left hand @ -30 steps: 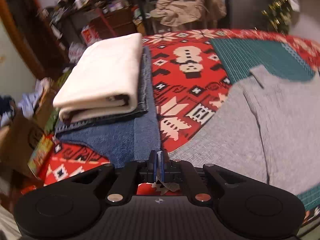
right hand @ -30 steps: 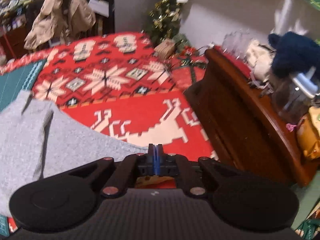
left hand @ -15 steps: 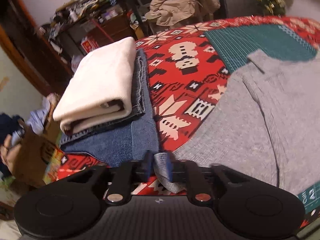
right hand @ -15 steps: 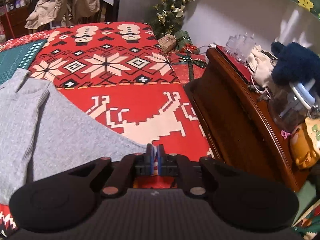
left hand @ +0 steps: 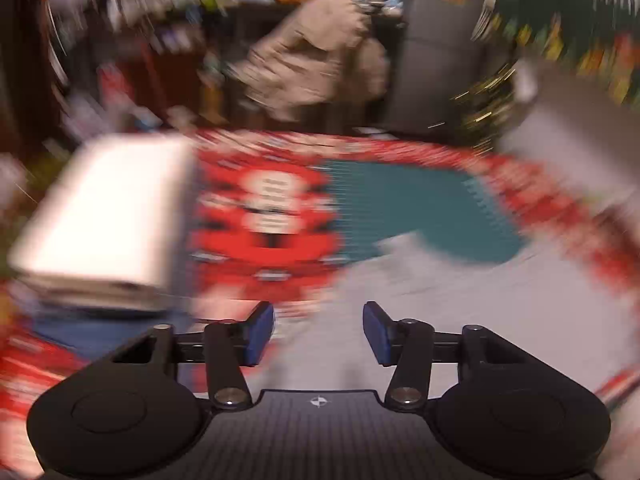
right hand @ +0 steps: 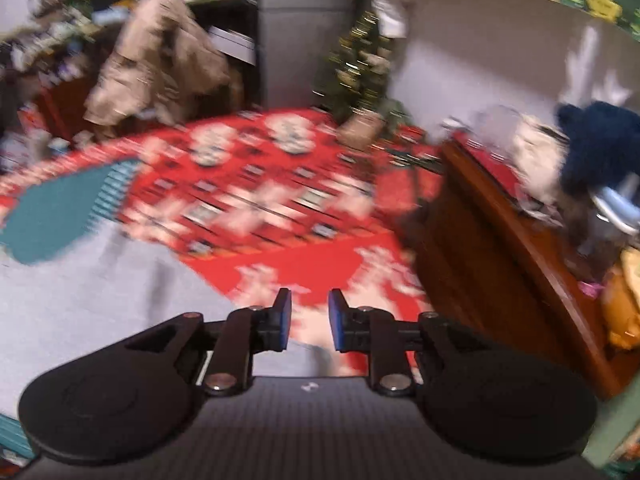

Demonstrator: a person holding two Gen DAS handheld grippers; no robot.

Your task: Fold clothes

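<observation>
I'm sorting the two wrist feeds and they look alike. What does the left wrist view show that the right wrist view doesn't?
Only the left wrist view shows the cream folded stack with denim under it, and the open left gripper. Only the right wrist view shows the wooden cabinet, the navy plush and the open right gripper. Both show the grey garment, red patterned blanket, teal mat and beige jacket.

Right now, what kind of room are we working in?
Most likely a cluttered room in a home, decorated for Christmas: a red holiday-patterned cloth covers the work surface, a small decorated tree stands by the wall, and a beige jacket is draped over furniture.
</observation>
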